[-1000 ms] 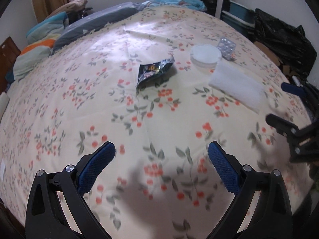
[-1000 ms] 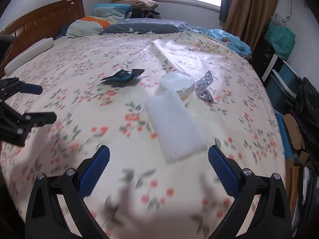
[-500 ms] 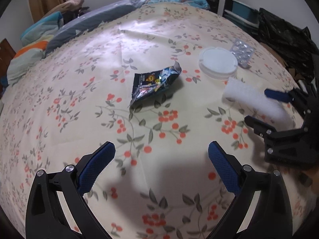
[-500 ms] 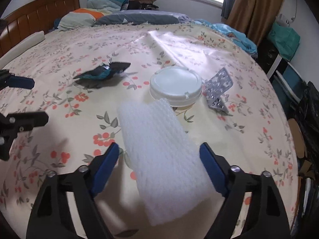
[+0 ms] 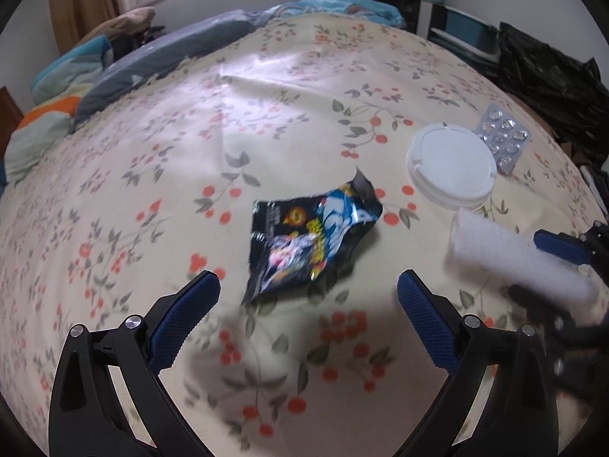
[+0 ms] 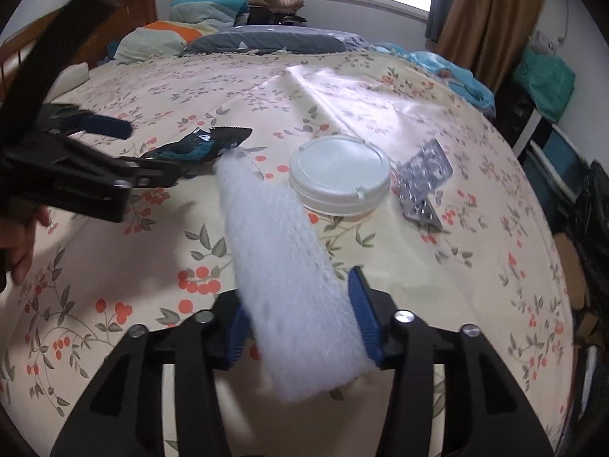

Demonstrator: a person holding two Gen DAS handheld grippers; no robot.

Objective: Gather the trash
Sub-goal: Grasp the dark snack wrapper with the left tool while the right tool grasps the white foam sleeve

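The white foam sheet [image 6: 293, 278] is clamped between the right gripper's [image 6: 300, 323] pads for removal; the snack wrapper [image 5: 312, 236] lies on the bed [image 5: 152, 190] just ahead of the left gripper [image 5: 308, 289], whose pads are held apart for it.

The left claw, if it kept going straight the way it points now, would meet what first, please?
Most likely the dark snack wrapper, lying on the bedspread just ahead between the open left claw fingers; depth is uncertain.
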